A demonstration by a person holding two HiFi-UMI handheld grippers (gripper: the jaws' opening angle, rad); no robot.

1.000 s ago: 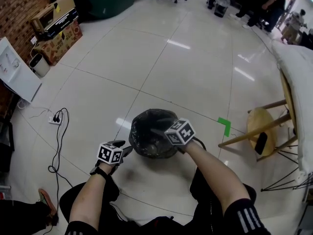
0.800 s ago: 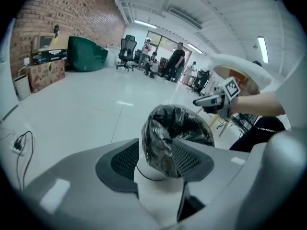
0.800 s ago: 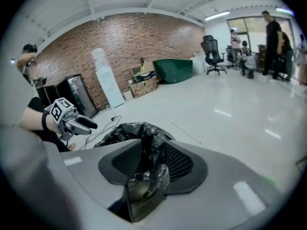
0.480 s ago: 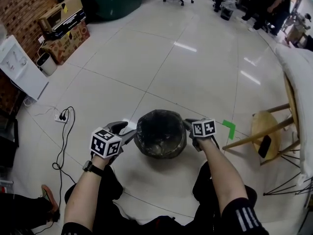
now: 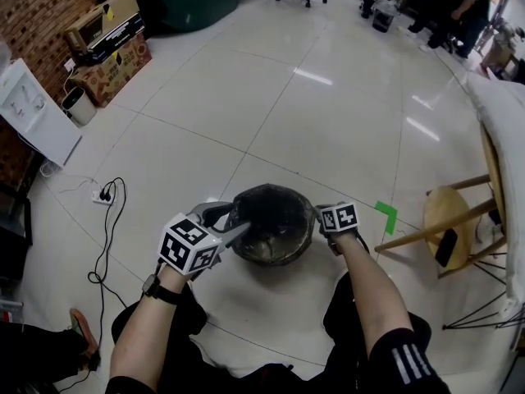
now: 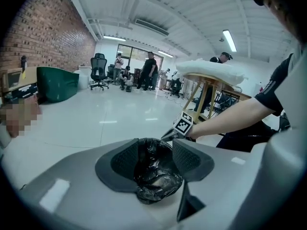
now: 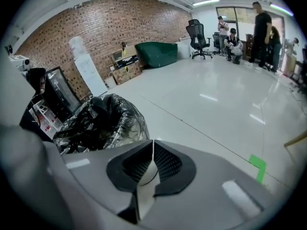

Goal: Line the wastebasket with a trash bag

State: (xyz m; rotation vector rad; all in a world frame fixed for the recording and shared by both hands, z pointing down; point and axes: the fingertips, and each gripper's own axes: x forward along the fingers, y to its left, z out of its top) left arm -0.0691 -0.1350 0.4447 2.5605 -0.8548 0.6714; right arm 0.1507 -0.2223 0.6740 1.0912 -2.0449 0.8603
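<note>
Wastebasket (image 5: 271, 257) stands on the tiled floor (image 5: 312, 121). The black trash bag (image 5: 275, 216) is already inside it, its mouth lapped over the rim, so the step in hand looks like settling that edge. Left gripper (image 5: 238, 218) is at the basket's left side, fingers spread, with the bagged rim seen between them and seemingly not pressed. Right gripper (image 5: 321, 214), at the basket's right rim, has just closed, pads pressed together; no film shows between them. Next, the loose edge likely needs catching and drawing down evenly round the basket.

Brick wall (image 5: 37, 6), glossy tiled floor (image 5: 312, 121), wooden stool (image 5: 443, 212).
</note>
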